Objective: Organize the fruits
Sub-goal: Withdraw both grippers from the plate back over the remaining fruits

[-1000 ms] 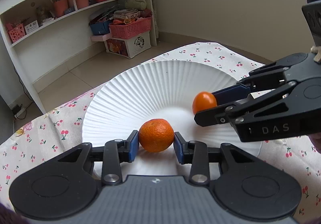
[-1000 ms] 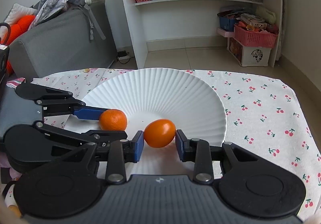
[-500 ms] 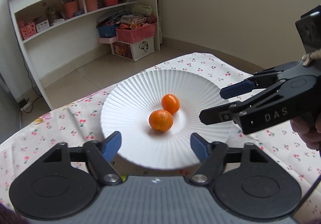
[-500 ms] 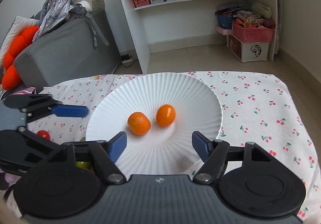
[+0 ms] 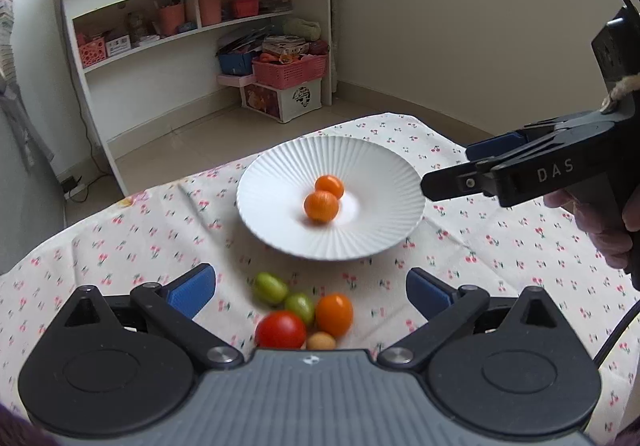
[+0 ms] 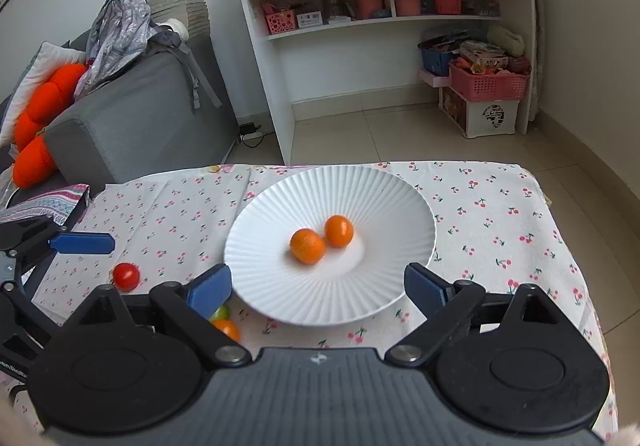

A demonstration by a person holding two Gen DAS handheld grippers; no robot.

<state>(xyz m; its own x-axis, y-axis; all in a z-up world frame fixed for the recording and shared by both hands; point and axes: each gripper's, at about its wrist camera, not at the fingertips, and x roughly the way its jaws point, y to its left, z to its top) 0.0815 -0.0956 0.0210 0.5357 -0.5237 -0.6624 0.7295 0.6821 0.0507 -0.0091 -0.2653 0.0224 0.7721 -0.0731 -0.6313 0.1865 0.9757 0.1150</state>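
A white ribbed plate [image 5: 280,174] [image 6: 328,298] holds a rough mandarin [image 5: 321,207] [image 6: 307,246] touching a smooth orange fruit [image 5: 329,186] [image 6: 339,231]. In front of the plate, two green fruits [image 5: 271,288], an orange one [image 5: 334,314], a red tomato [image 5: 281,330] [image 6: 126,277] and a small tan fruit [image 5: 321,341] lie on the cloth. My left gripper [image 5: 311,292] hangs above this cluster, its jaws opening, nothing between them. My right gripper [image 6: 319,288] [image 5: 460,166] stands back over the plate's near rim, its jaws opening and empty.
The table wears a cherry-print cloth [image 6: 500,214]; its far and right edges drop to the tiled floor. A white shelf unit [image 6: 384,26] and a pink basket [image 6: 486,84] stand behind, a grey sofa [image 6: 132,126] at the left. A hand [image 5: 600,230] holds the right gripper.
Both grippers let go of their orange fruits, opened wide and drew back and up. The two fruits now lie together on the plate. The loose fruits on the cloth came into view.
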